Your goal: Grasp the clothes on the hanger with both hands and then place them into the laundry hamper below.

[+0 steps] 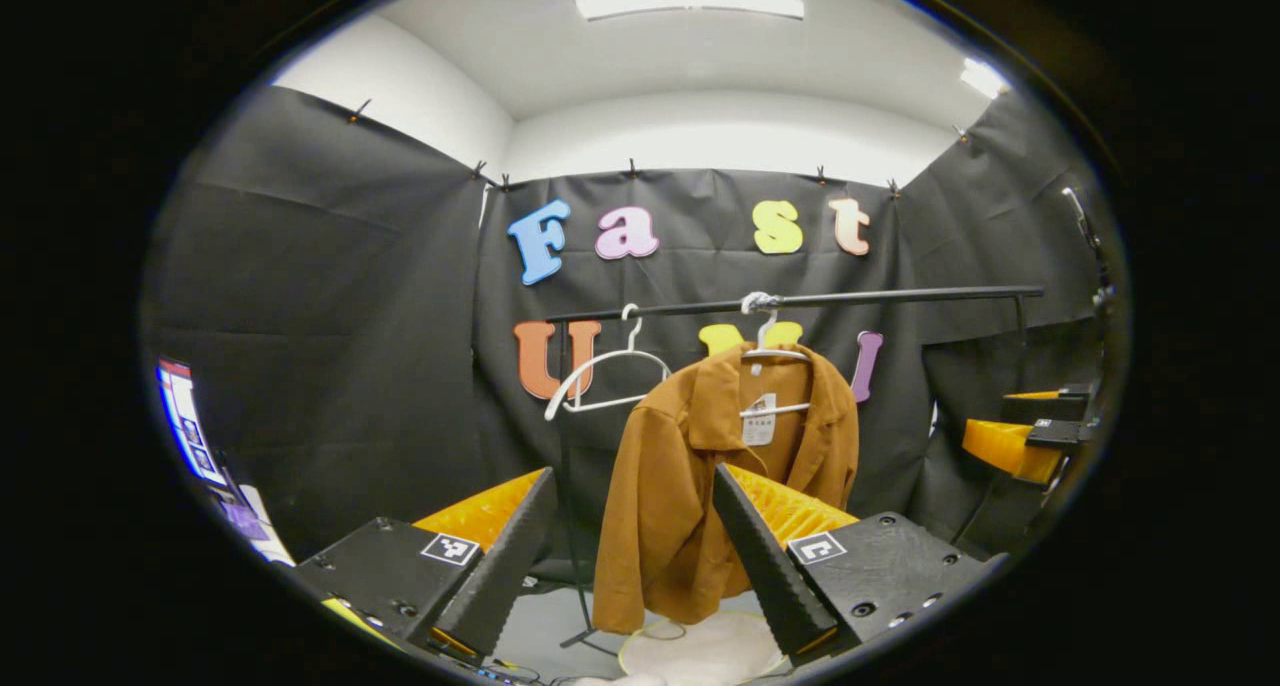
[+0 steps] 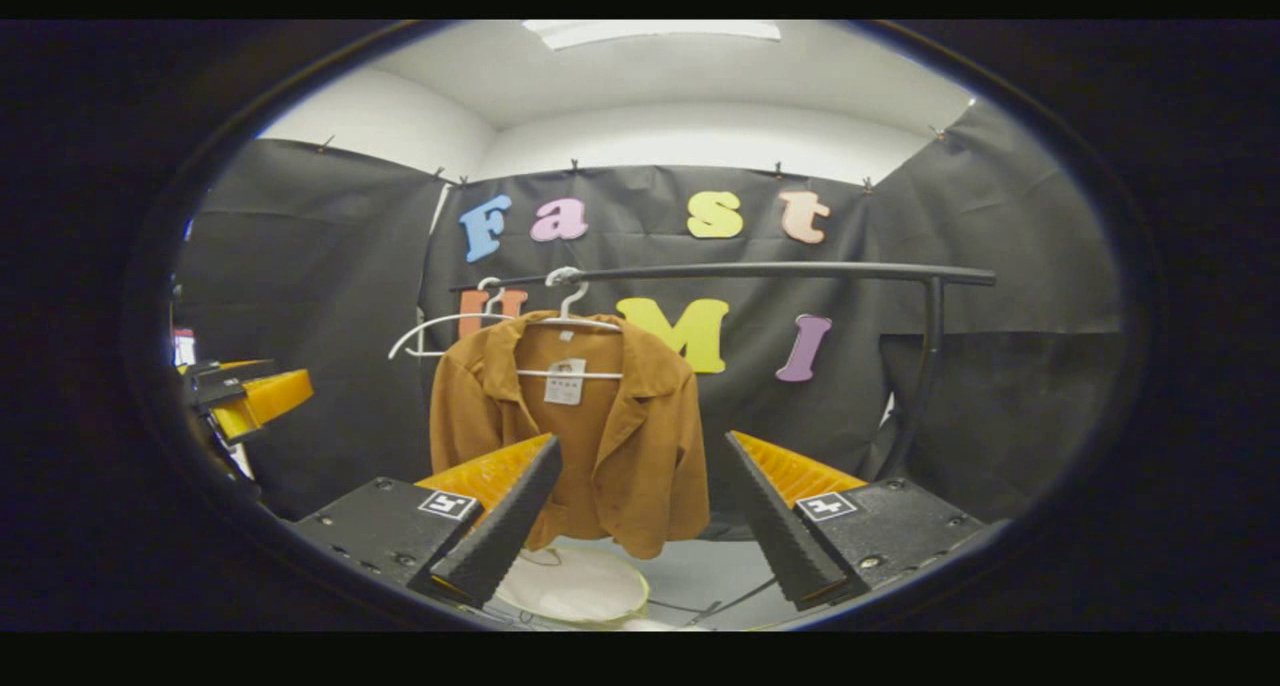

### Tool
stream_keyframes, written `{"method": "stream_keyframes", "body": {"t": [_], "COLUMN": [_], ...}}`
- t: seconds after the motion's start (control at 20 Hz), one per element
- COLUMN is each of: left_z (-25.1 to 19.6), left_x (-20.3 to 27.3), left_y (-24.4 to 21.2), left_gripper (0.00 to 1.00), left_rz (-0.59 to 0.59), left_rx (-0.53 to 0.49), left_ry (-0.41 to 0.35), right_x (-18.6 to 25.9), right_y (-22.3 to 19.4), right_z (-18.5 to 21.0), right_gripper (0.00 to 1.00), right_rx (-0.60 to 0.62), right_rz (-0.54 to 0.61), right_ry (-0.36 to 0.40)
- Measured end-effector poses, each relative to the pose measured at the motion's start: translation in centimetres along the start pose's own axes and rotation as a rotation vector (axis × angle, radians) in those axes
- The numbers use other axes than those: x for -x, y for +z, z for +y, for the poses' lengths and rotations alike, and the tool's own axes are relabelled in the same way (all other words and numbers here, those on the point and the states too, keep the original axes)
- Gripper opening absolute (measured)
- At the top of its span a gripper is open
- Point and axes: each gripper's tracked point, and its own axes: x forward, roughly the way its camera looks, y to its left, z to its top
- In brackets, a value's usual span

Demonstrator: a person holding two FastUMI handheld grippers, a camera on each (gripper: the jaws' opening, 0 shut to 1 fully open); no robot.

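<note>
The left hand-held gripper (image 1: 635,546) is sitting nearest the lens in the left gripper view, its fingers standing wide apart with nothing between them; the right hand-held gripper (image 2: 640,521) is doing the same in the right gripper view, also spread and empty. Both are pointing forward at the brown shirt (image 1: 715,466), which suggests they are being lined up for a two-handed grasp.

The shirt is hanging on a white hanger (image 1: 775,356) hooked over the black rail (image 1: 800,303), so the cloth is draping freely and both shoulders are being offered to the fingers. A second, bare hanger (image 1: 600,376) is hanging just beside it on the same rail. Directly below the hem, the pale round laundry hamper (image 1: 700,651) is sitting open on the floor, placed, I judge, so the garment can simply be lowered in.

In both views the shirt is hanging beyond the fingertips, apart from them and not yet touched. The right hand-held gripper is also showing at the right edge of the left gripper view, level with the shirt's sleeve.
</note>
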Motion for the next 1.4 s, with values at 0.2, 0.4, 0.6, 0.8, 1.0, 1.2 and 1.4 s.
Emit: {"method": "stream_keyframes", "body": {"t": [0.2, 0.4, 0.6, 0.8, 1.0, 1.2, 1.4], "left_z": [-0.1, -1.2, -3.3, -5.9, -7.8, -8.8, -9.7], "left_x": [0.5, 0.3, -1.7, -5.3, -9.6, -14.3, -19.1], "left_y": [-0.1, -0.2, -1.4, -2.6, -3.5, -4.5, -6.1], "left_gripper": [1.0, 1.0, 1.0, 1.0, 1.0, 1.0, 1.0], "left_rz": [-0.002, -0.014, -0.009, -0.018, 0.001, 0.021, 0.051], "left_rx": [-0.001, 0.014, 0.033, 0.067, 0.069, 0.049, 0.073], "left_ry": [-0.016, -0.041, -0.064, -0.086, -0.086, -0.044, 0.015], "right_x": [0.6, 0.2, -2.3, -7.3, -13.3, -19.8, -25.3], "right_y": [-1.0, -2.2, -3.8, -4.3, -4.4, -4.7, -5.4], "right_z": [1.0, 0.5, 0.1, -0.7, -1.3, -1.2, -0.9], "right_gripper": [1.0, 1.0, 1.0, 0.97, 1.0, 1.0, 0.98], "right_rx": [0.007, 0.026, 0.054, 0.031, -0.029, -0.043, -0.067], "right_rz": [0.011, 0.03, 0.044, 0.038, 0.048, 0.06, 0.093], "right_ry": [0.006, -0.001, 0.019, 0.051, 0.085, 0.124, 0.169]}}
